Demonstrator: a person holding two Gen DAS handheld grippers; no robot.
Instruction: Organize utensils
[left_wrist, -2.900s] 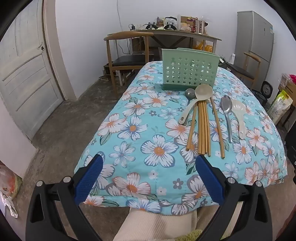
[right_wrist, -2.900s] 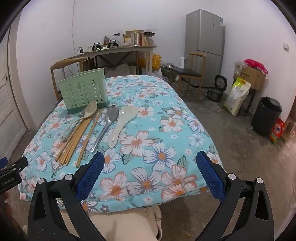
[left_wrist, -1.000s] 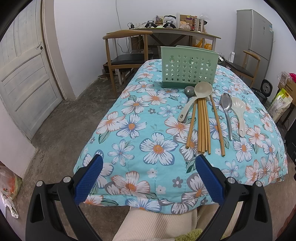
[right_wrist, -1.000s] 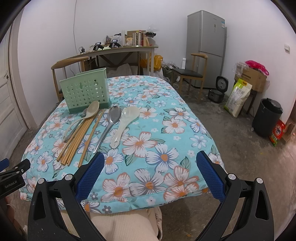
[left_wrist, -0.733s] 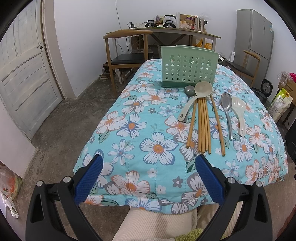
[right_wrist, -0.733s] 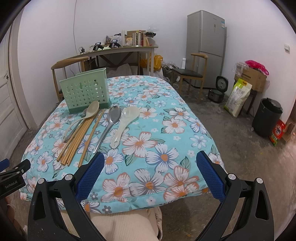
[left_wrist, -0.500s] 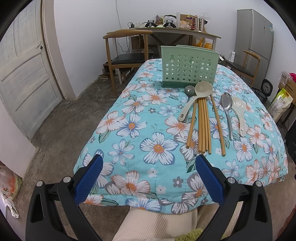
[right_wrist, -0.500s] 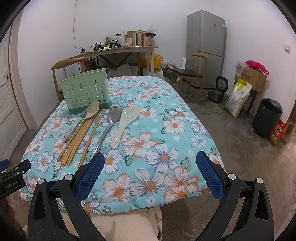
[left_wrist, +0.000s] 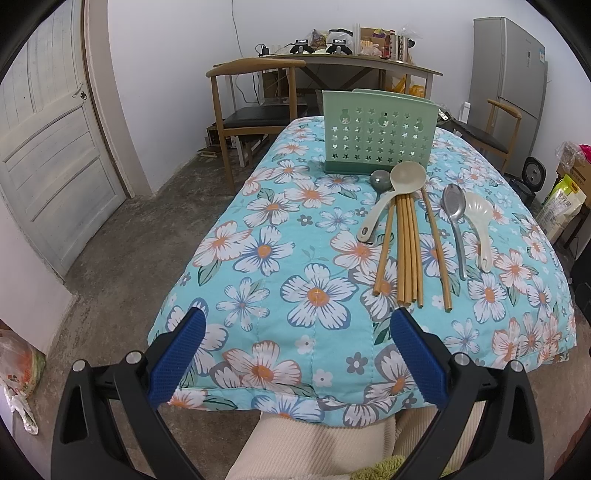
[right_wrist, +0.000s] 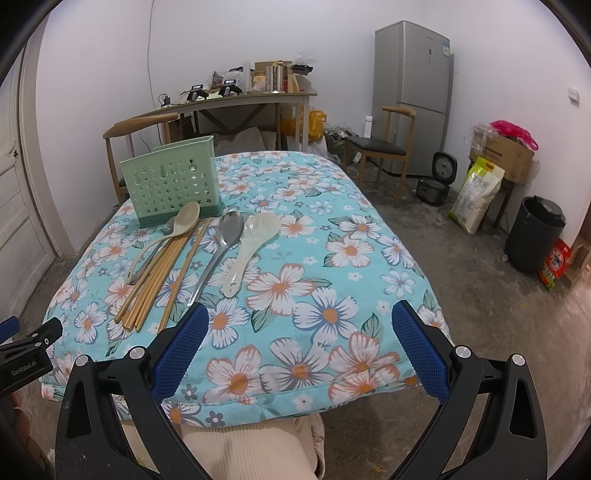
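Hovering wide-open, both grippers (left_wrist: 297, 356) (right_wrist: 299, 352) clear the table edge (left_wrist: 295, 400).

The left gripper (left_wrist: 297, 354) is hovering at the near edge of the table (left_wrist: 258, 332), its blue-padded jaws spread wide and gripping nothing; the right gripper (right_wrist: 297, 352) is hanging at that same edge, jaws equally parted and empty; both are pointing across the table.
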